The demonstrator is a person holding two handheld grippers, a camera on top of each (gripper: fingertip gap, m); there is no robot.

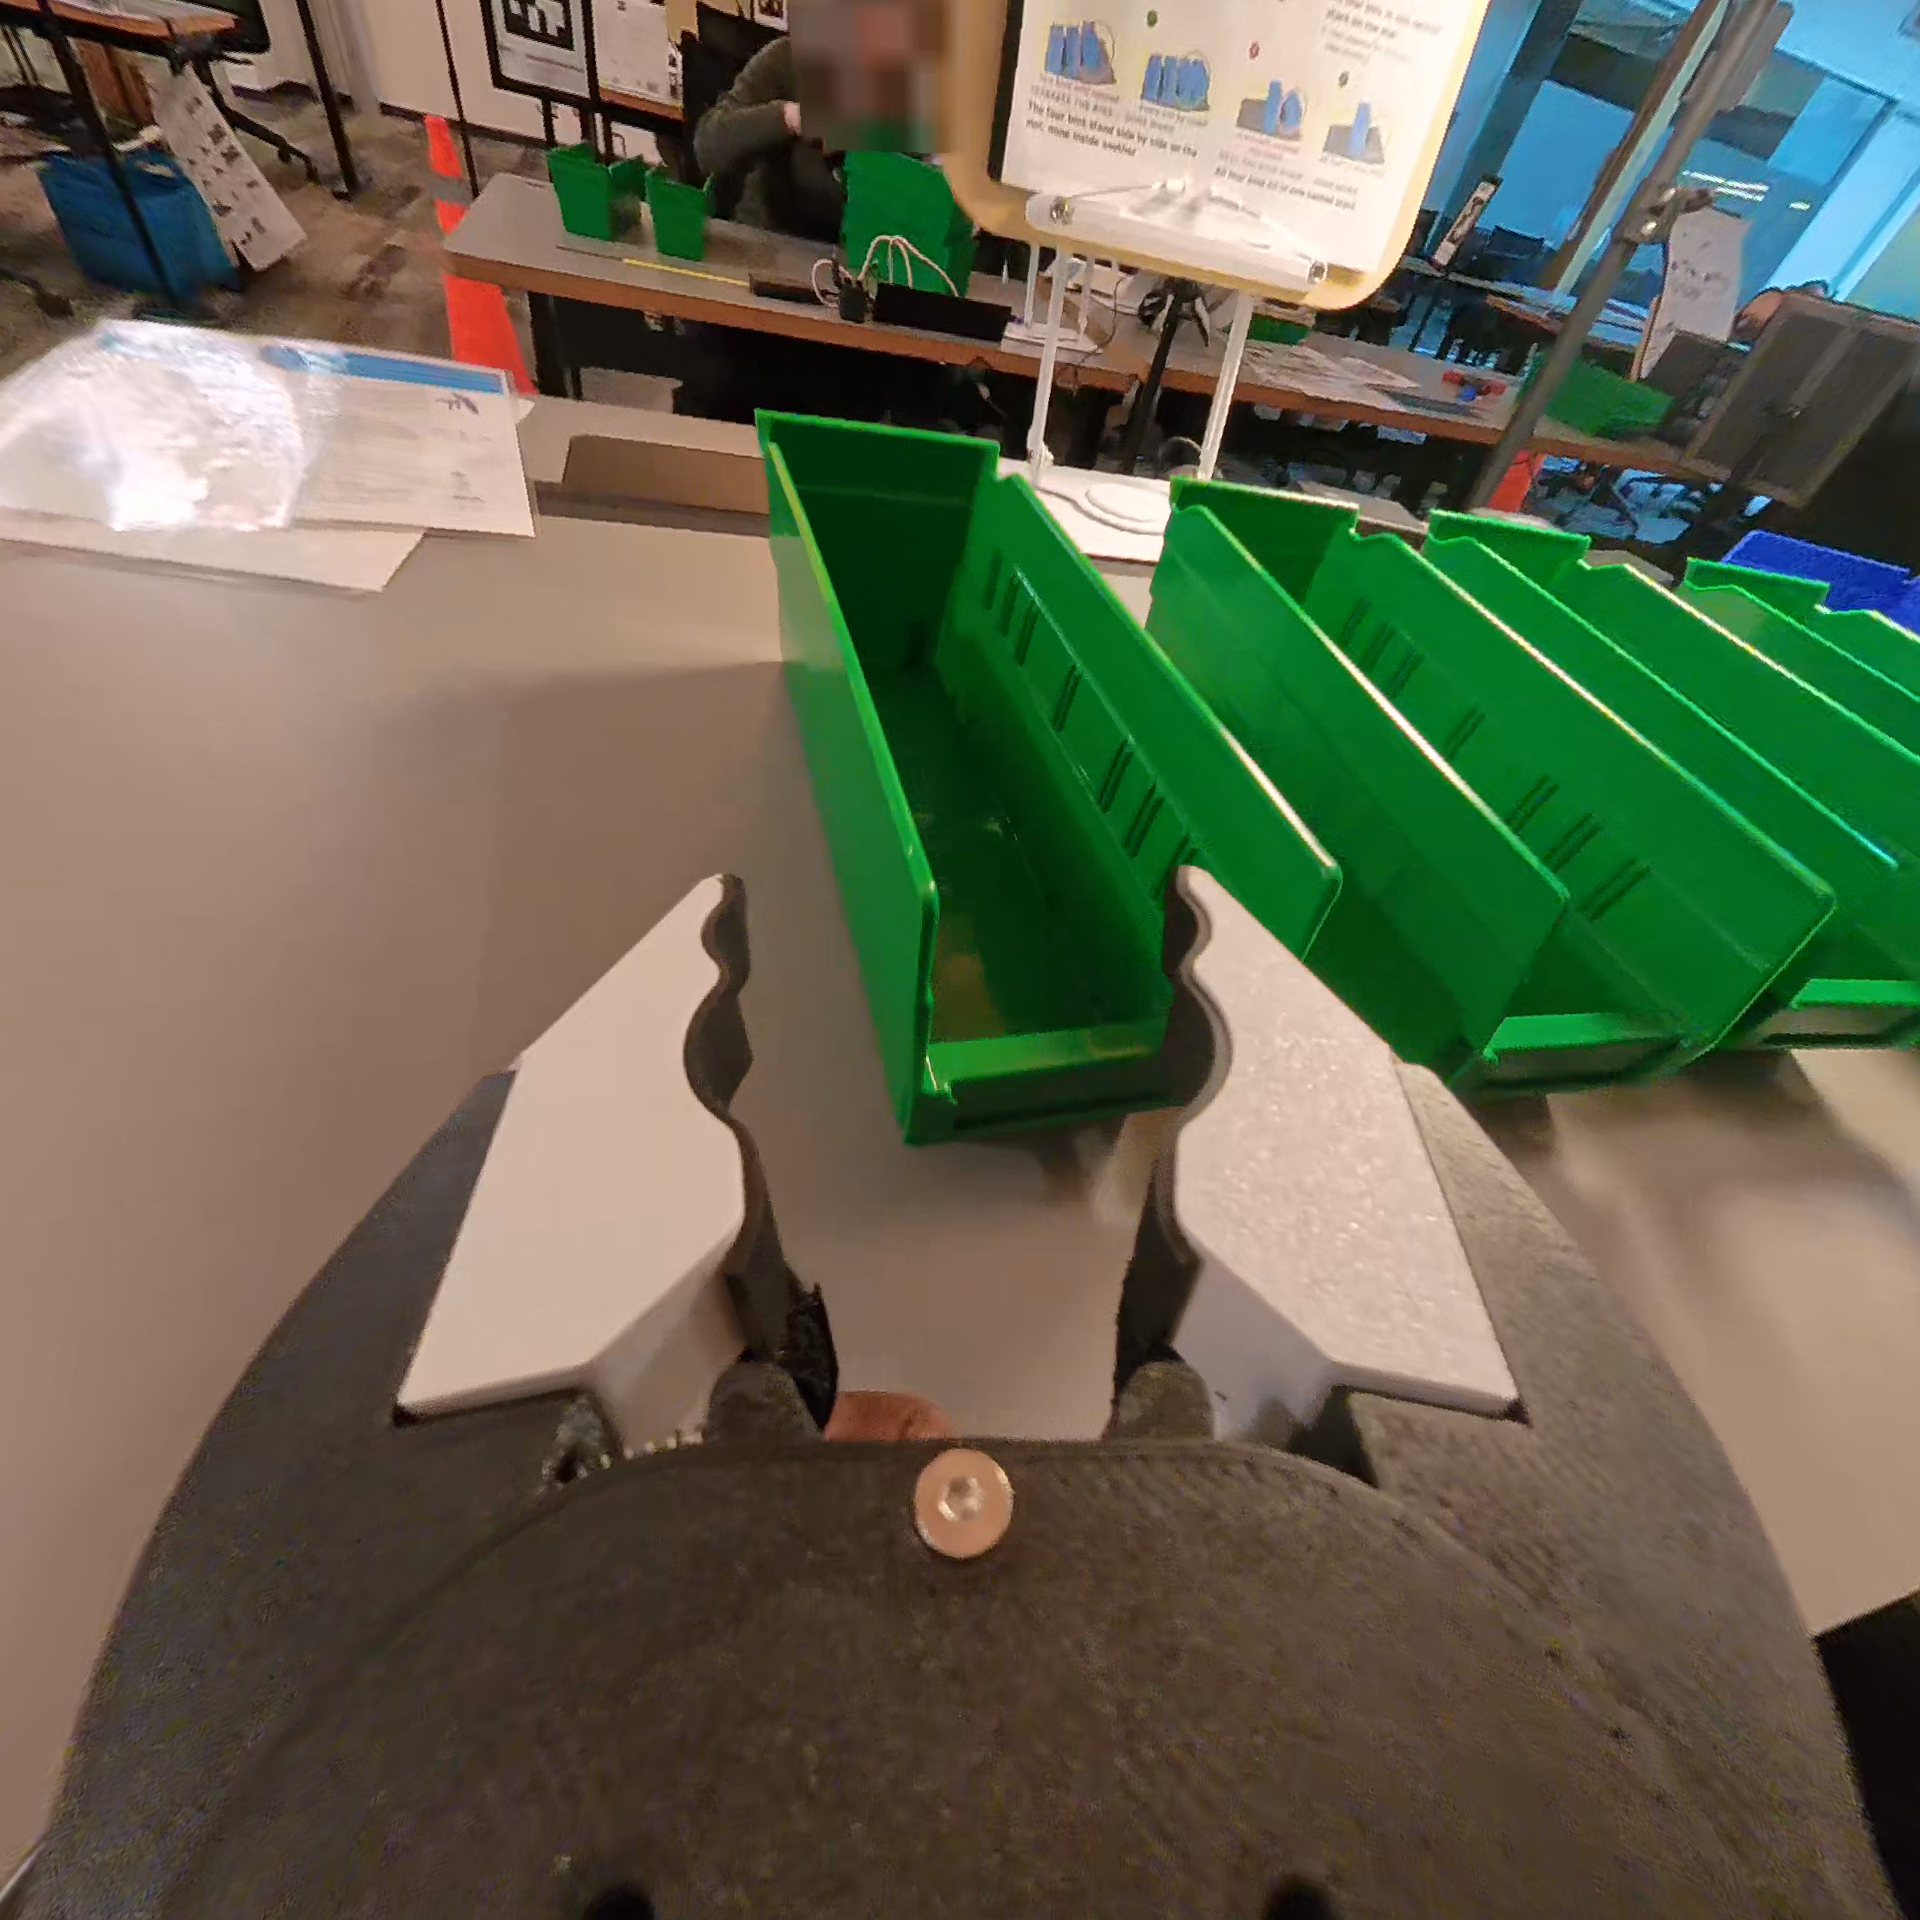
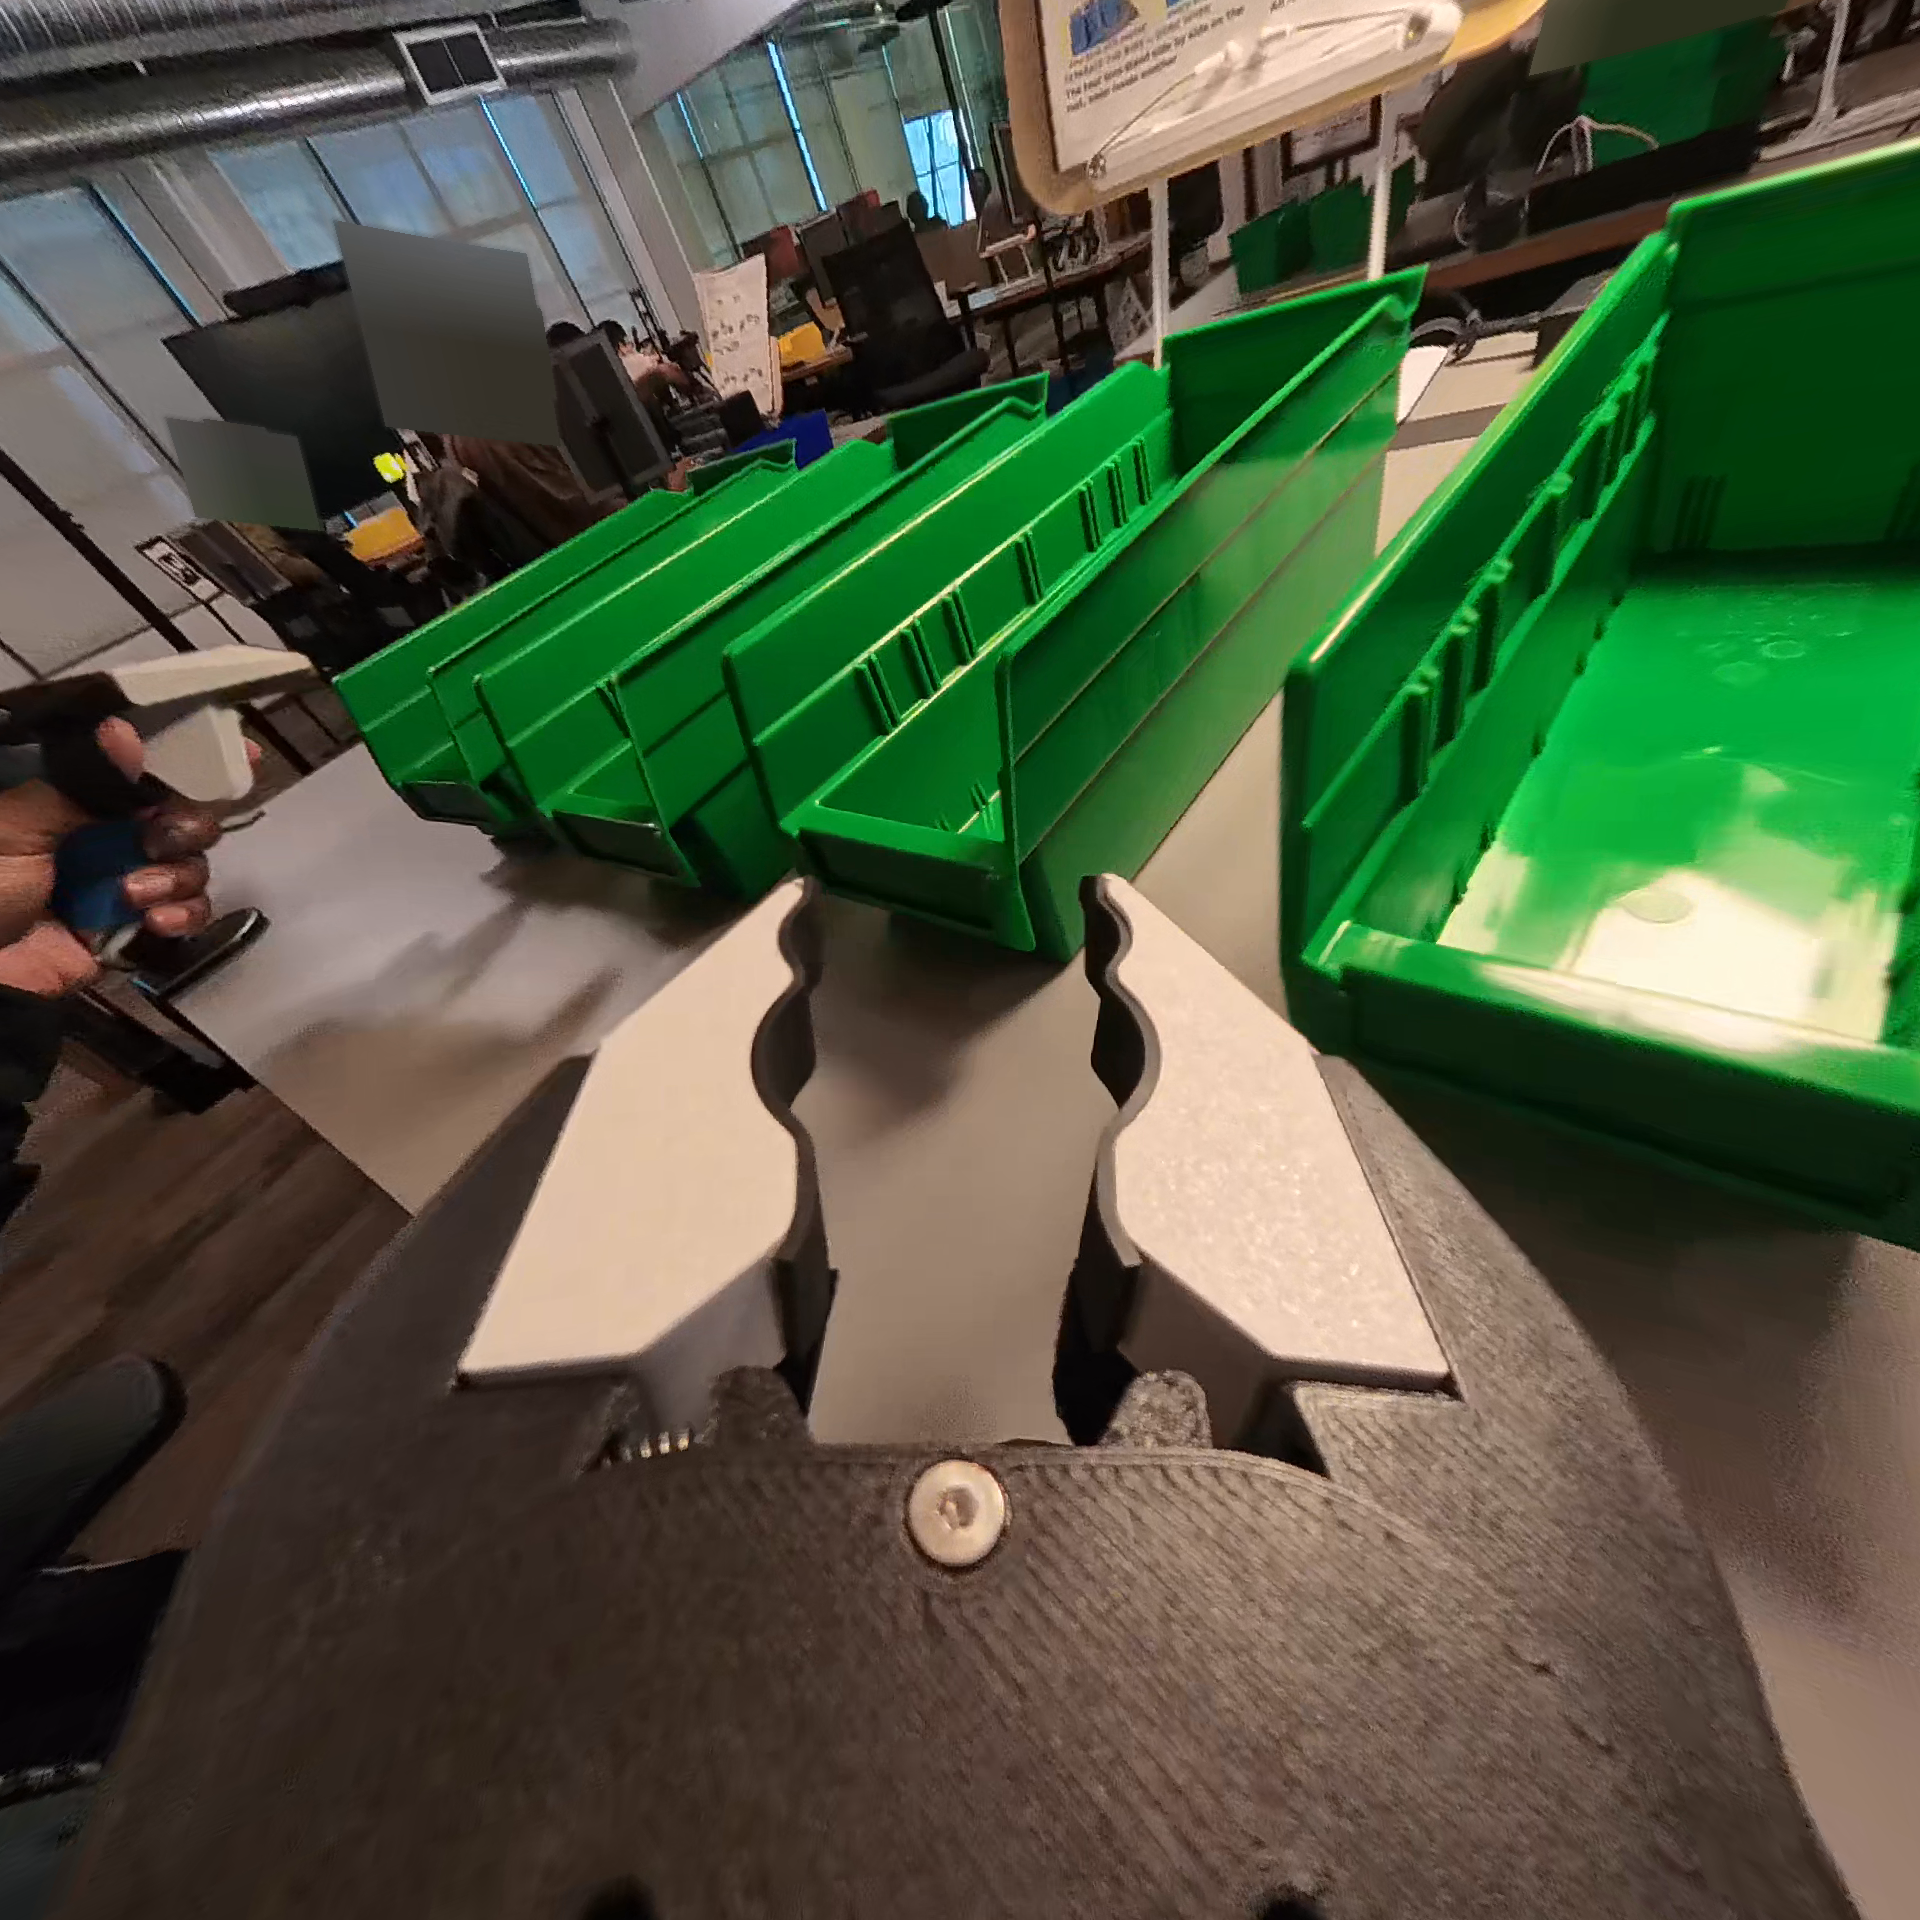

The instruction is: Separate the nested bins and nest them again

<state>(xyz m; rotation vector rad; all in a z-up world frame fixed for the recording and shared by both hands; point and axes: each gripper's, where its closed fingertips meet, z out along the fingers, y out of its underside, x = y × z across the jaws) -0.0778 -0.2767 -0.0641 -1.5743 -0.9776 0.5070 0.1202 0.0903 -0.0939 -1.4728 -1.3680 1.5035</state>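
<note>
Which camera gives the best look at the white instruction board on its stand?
The left wrist view: the white instruction board faces the camera, with its thin white stand visible below. The right wrist view catches only the board's lower edge, cropped at the top.

Four long green bins [image 1: 1039, 790] stood upright, open tops up, side by side on my counter [image 1: 364, 831], none nested.

Nearest green bin [image 2: 1662, 831] running off the right wrist view's right edge, farthest green bins [image 1: 1829, 644] getting cut by the left wrist view's right edge, left claw's right fingertip [image 1: 1205, 935] covering a bin's near corner, instruction board [image 1: 1195, 135] being cropped at top, background desks blurring.
</note>
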